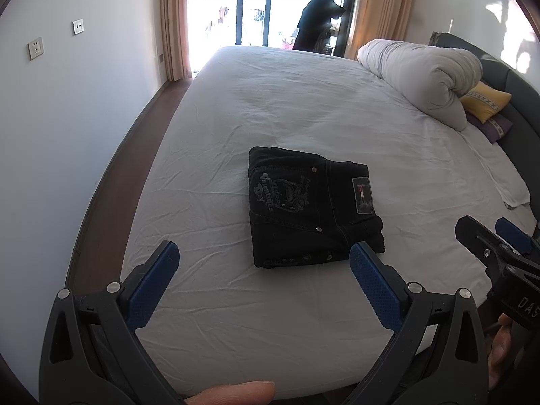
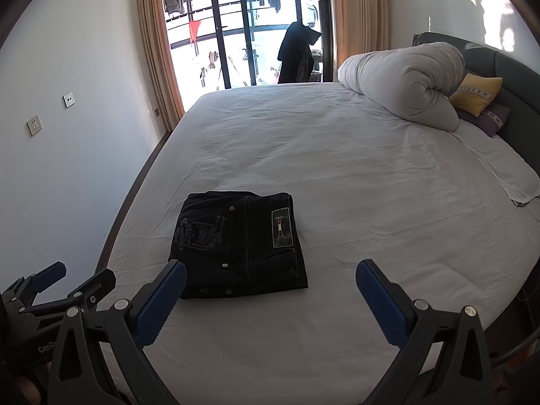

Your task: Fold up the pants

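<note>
Nearest, the left gripper [image 1: 263, 256] and right gripper [image 2: 270, 275] hover over the bed's [image 1: 303, 108] near edge, jaws spread wide, holding nothing. Beyond them the folded black pants [image 1: 312, 206] lie on the sheet. A rolled duvet [image 1: 425, 81] sits at the far right corner.

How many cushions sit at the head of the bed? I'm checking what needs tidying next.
2. A yellow cushion leans beside the rolled duvet, and a purple cushion lies under it, partly covered. The duvet may hide others.
</note>
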Motion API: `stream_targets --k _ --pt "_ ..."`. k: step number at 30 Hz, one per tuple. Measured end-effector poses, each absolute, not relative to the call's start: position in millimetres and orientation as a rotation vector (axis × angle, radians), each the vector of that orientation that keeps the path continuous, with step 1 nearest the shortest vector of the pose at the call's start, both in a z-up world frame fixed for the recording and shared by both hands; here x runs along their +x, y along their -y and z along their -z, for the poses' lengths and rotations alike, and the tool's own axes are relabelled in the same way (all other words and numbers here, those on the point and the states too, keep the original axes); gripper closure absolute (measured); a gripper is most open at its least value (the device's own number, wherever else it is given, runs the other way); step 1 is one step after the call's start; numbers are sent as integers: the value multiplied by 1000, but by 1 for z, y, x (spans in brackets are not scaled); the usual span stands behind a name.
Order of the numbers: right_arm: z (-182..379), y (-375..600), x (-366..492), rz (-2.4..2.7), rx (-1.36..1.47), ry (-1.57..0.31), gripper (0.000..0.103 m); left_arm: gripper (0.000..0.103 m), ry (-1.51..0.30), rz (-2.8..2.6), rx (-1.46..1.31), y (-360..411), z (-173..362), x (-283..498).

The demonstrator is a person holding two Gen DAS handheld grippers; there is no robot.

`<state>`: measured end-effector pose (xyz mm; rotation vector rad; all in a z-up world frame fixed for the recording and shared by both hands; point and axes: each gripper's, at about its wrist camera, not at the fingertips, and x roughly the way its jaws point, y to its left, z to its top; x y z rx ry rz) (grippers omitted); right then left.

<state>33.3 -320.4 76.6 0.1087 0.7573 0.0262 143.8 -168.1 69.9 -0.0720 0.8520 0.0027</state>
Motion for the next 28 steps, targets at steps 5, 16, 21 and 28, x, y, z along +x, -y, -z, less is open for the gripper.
stream_targets --k 5,16,21,28 --pt "-75 321 34 -28 108 -759 0 0 -853 -3 -72 168 -69 144" --pt "-67 323 34 -39 103 -772 0 0 -856 -4 -74 169 -66 142" --pt "-67 325 34 -44 104 -778 0 0 -862 -8 -75 168 -63 142" --pt "-66 328 35 -50 106 -786 0 0 -872 -9 -79 166 -61 142"
